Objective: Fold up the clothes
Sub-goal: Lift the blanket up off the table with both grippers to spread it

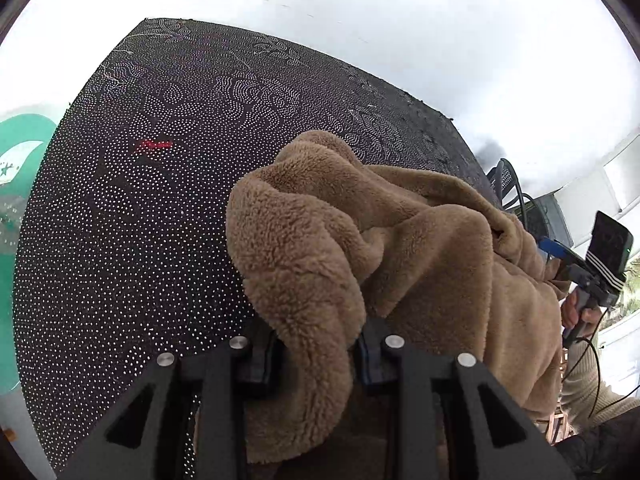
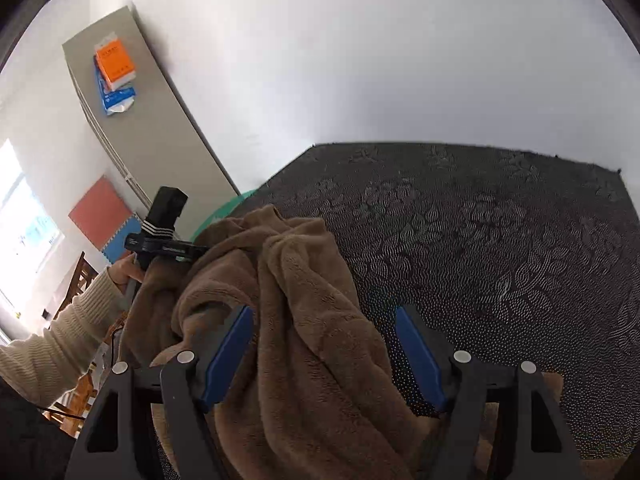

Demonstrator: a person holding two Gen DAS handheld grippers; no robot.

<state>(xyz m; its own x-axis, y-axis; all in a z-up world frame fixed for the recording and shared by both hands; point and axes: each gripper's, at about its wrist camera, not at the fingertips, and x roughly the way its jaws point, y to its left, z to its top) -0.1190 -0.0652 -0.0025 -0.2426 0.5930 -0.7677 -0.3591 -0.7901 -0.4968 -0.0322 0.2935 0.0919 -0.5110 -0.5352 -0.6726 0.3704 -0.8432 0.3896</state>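
- One garment here: a tan fleece top point(image 1: 360, 248), bunched in a heap on the dark dotted mat point(image 1: 132, 216), toward the 5 o'clock part of the mat in the left wrist view. Nothing is folded yet, it's just a lump with deep creases.
- Left tool point(image 1: 316, 354) has its pads clamped on a thick fold of the fleece, jaws fairly narrow with the fabric squashed between them. Looks like a solid pinch to me.
- Right tool point(image 2: 324, 354) is wide open. Fleece lies between the blue pads point(image 2: 228, 352), but they aren't pressing on it, so it holds nothing.
- My take on the step in hand: get a second corner or hem with the right tool, then pull the two apart so the top spreads flat on the mat before any folding.
- Tip: don't just close on the nearest lump. Fleece this thick hides layers, and grabbing two of them means it won't open out. Go for a visible edge; from these views I can't tell which bit is a hem or a sleeve.
- Keep the left pinch firm while the right one hunts.
- Outward: the mat sits on a white tabletop point(image 1: 400, 40) with plenty of room at 12 o'clock to spread into. A green thing point(image 1: 20, 152) pokes out at the mat's 9 o'clock edge, and in the right wrist view a grey cabinet point(image 2: 152, 128) stands at 10 o'clock, well apart.
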